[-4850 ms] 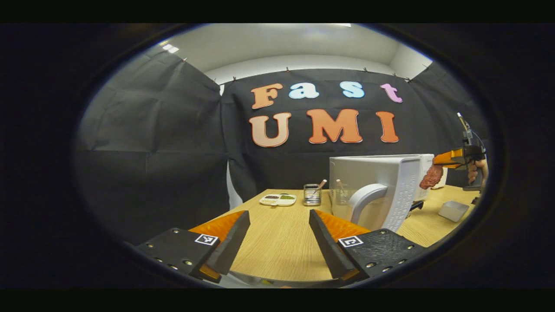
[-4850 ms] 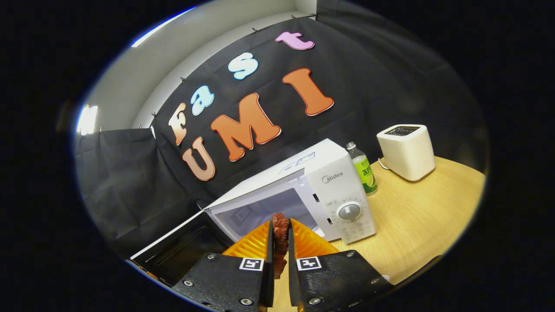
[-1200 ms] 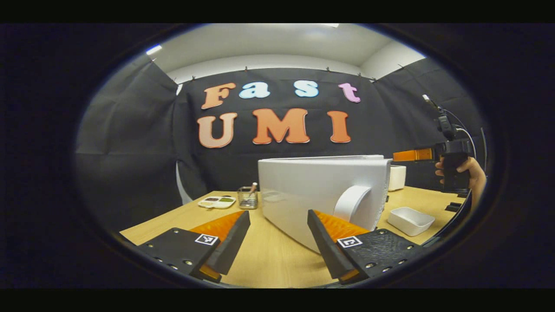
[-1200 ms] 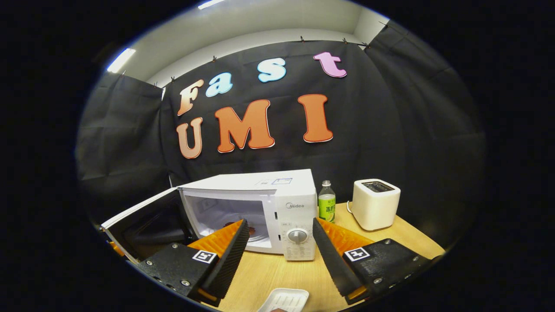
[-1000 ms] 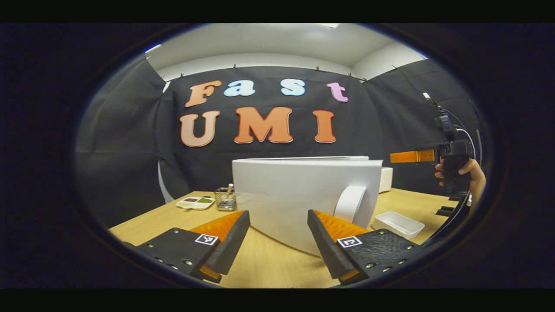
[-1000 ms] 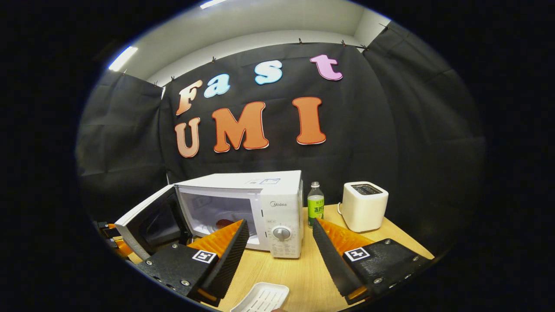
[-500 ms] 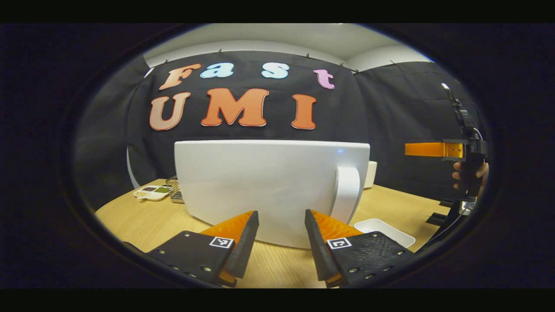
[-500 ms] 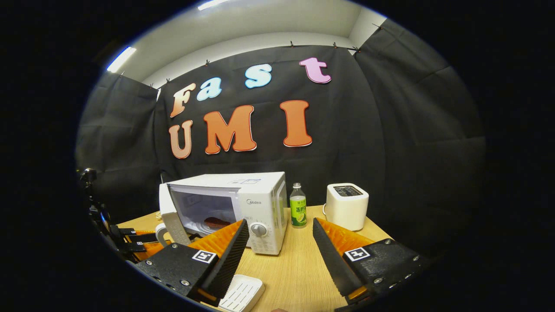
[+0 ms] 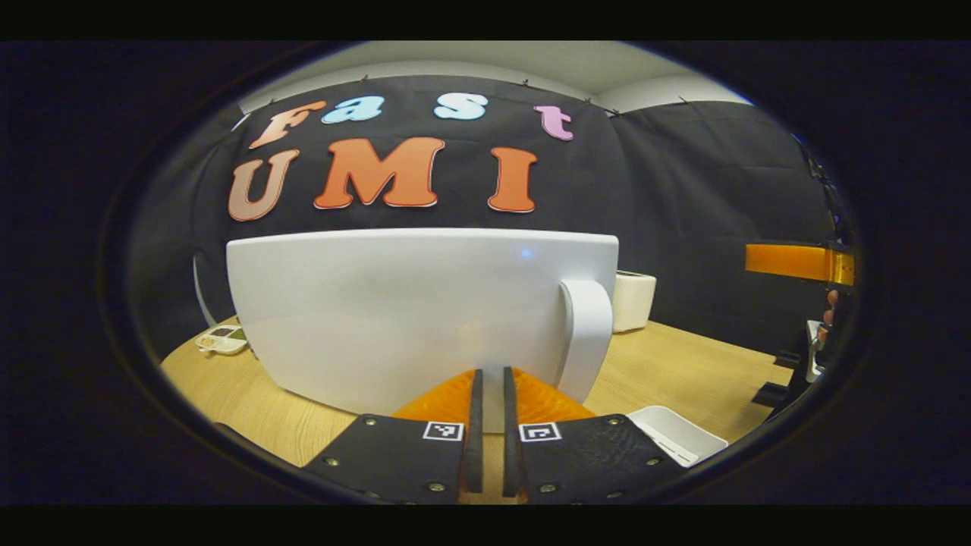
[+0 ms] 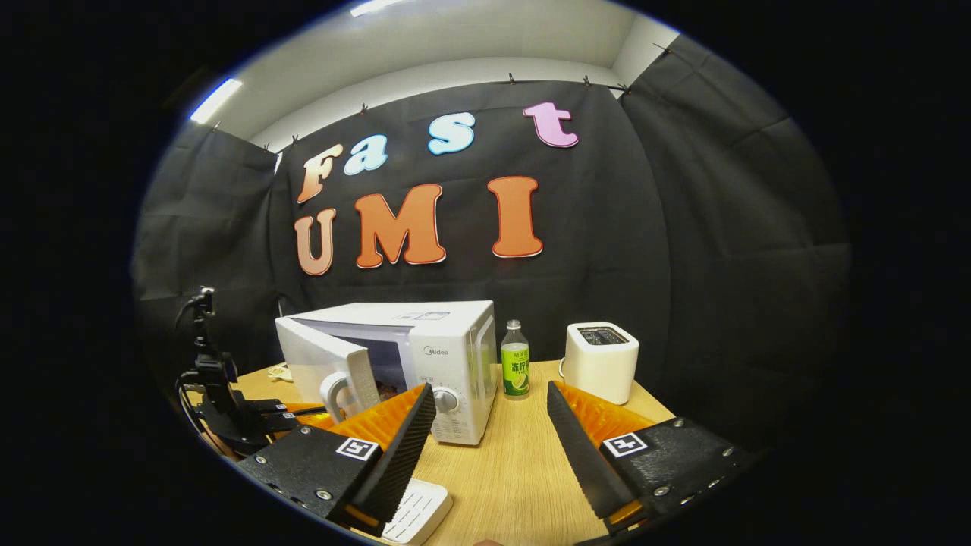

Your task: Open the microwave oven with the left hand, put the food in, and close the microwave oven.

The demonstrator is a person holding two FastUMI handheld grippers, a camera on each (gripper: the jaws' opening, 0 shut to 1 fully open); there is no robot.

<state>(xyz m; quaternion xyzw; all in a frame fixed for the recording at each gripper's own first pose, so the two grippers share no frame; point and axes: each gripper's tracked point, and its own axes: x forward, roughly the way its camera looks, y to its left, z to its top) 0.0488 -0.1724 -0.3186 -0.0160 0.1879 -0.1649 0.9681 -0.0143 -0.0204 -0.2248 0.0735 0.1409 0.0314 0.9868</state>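
The white microwave stands on the wooden table, its door partly ajar and swung most of the way in. In the left gripper view the door's white outer face is right in front of me, with its curved handle at the right. My left gripper is shut with nothing between its fingers, tips against the door's lower part. It also appears beside the door as the left gripper. My right gripper hangs open and empty, back from the microwave. The door hides the food.
A green-labelled bottle and a white toaster stand right of the microwave. A white ribbed tray lies near the table's front edge. A small sauce dish sits at the far left.
The food went from my right gripper into the microwave, and that gripper opened and drew back. My left gripper shut and pushed the door, which has swung from wide open to nearly closed.
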